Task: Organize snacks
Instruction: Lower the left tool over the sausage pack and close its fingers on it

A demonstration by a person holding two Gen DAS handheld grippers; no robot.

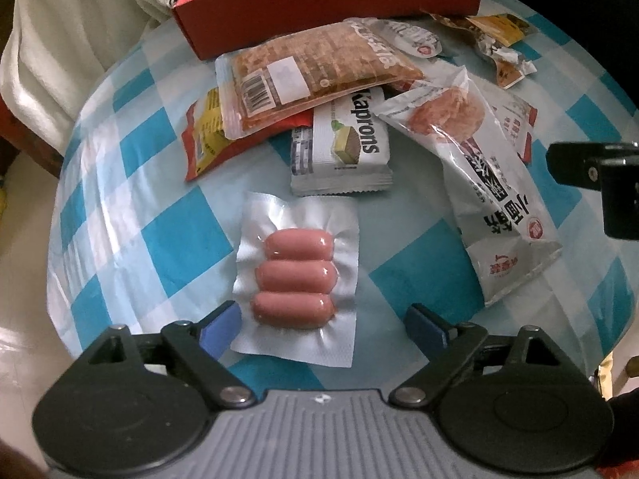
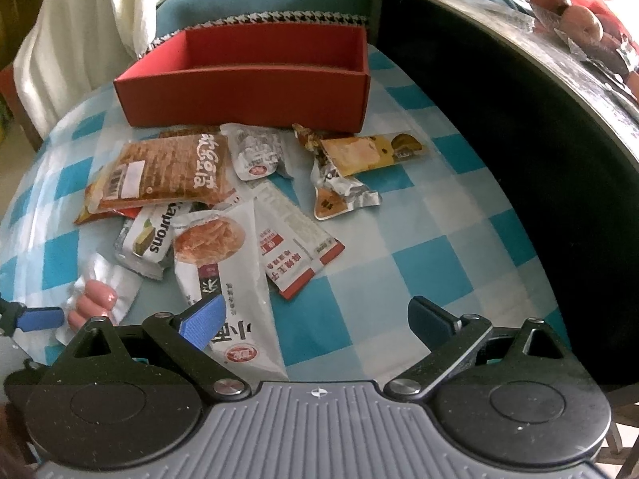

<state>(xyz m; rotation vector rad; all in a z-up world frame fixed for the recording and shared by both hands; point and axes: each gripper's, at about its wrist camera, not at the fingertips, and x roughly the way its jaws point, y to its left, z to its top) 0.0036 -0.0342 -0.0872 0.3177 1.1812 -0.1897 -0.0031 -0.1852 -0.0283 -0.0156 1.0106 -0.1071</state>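
Checked tablecloth (image 1: 131,207): left gripper (image 1: 321,325) spread wide around sausage pack (image 1: 297,275); right gripper (image 2: 315,317) spread apart over white pouch (image 2: 223,279); red box (image 2: 243,80) far

Place: a home dining spot.
Evidence: blue-checked tablecloth (image 2: 439,215) centre frame, white curtain (image 2: 80,40) upper left, fruit (image 2: 575,12) upper right.

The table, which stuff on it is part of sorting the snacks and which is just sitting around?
Part of the job:
- red box
- sausage pack
- Kaprons wafer
- brown cracker pack
- white chip bag
- yellow cake pack
- left tongs, open by the sausages

Just lying about:
- checked cloth
- fruit on the dark table
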